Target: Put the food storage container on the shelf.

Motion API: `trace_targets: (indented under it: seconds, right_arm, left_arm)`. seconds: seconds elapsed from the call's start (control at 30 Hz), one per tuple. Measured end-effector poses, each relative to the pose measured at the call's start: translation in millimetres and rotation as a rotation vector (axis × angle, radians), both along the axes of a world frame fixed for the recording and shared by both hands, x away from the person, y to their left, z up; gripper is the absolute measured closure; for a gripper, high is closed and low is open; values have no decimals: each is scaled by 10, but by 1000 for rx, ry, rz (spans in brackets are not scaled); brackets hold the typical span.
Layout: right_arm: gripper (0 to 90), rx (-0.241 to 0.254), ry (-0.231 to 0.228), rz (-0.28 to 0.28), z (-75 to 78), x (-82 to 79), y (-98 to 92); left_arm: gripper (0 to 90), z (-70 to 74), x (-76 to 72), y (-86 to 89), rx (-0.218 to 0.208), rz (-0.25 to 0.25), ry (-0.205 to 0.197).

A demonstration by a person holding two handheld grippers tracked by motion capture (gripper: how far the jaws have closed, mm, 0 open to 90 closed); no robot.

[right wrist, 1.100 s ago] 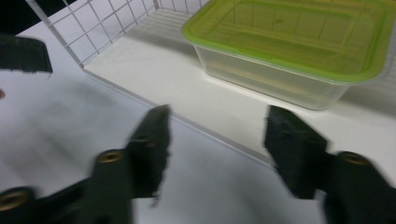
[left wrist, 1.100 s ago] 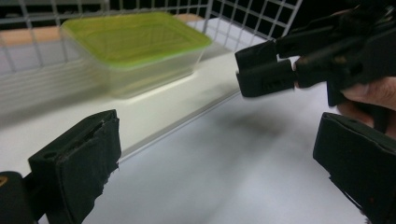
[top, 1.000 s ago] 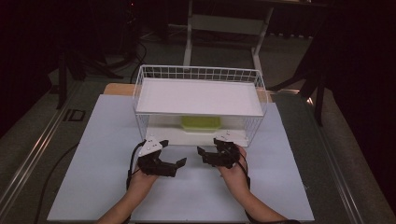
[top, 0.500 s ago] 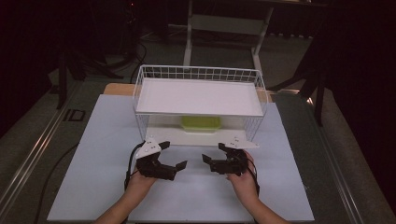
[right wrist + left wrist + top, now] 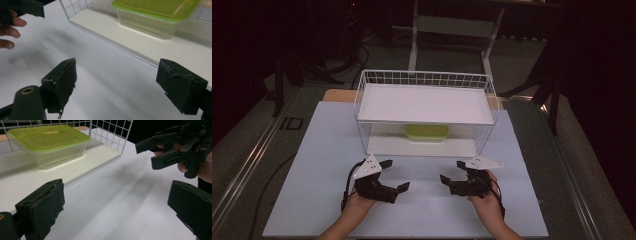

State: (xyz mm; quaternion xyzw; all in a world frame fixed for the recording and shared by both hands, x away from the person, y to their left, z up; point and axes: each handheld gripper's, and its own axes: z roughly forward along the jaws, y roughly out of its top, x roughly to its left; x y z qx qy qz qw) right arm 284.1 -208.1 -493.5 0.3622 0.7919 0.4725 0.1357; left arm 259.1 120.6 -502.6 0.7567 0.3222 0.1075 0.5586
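Container: a clear tub with a green lid [image 5: 427, 132] sits on the lower white shelf [image 5: 387, 146] of a white wire rack [image 5: 424, 80], under the rack's upper shelf, near the middle.
Left claw [image 5: 394, 176]: held low over the white counter [image 5: 322, 145] in front of the rack, jaws wide apart with nothing between them; the container lies ahead of it and off to its right, well apart.
Right claw [image 5: 451, 171]: level with the left one, jaws also spread and empty; the container lies ahead and off to its left, well apart.
Between the claws: bare counter, the two tips pointing toward each other.
Left gripper view: the container [image 5: 47, 143] stands beyond the left jaw, and the right claw [image 5: 150, 151] shows at upper right.
Right gripper view: the container [image 5: 155, 15] is cut off by the top edge.
Hard to make out: the upper shelf covers most of the container from above; whether anything lies inside it cannot be told.
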Motion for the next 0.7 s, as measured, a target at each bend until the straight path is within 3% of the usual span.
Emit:
trace_targets:
  seconds: [0.33,0.57,0.7]
  right_arm:
    - [166,14,24,-39,-109,-42,-206]
    - [166,1,10,-56,-141,-29,-287]
    - [166,-9,38,-46,-211,-9,-267]
  left_arm:
    - [18,-95,-20,13,-27,0,14]
    - [18,-160,-52,-12,-5,-17,15]
    - [18,-160,-52,-37,-9,-24,13]
